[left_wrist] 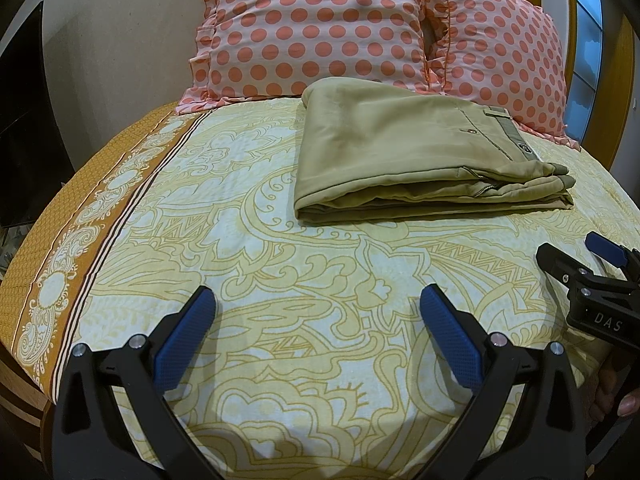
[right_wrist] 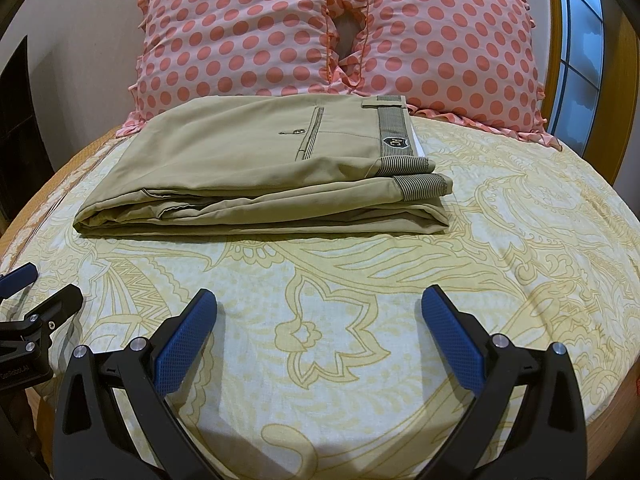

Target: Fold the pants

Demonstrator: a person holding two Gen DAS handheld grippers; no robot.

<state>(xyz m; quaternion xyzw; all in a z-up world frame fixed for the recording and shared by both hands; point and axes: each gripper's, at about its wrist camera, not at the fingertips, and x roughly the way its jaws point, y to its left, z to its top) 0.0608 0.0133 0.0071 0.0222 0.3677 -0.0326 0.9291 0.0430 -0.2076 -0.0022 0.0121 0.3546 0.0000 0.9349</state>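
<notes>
Khaki pants [left_wrist: 400, 152] lie folded in a flat stack on the bed, waistband to the right; they also show in the right wrist view [right_wrist: 256, 168]. My left gripper [left_wrist: 318, 300] is open and empty, held over the sheet well short of the pants. My right gripper [right_wrist: 320, 300] is open and empty, also short of the pants. The right gripper shows at the right edge of the left wrist view [left_wrist: 580, 260]. The left gripper shows at the left edge of the right wrist view [right_wrist: 36, 288].
The bed has a yellow patterned sheet [left_wrist: 280, 280] with an orange border [left_wrist: 80, 240] at the left. Two pink polka-dot pillows [right_wrist: 240, 32] [right_wrist: 448, 48] stand behind the pants. A window [right_wrist: 580, 40] is at the far right.
</notes>
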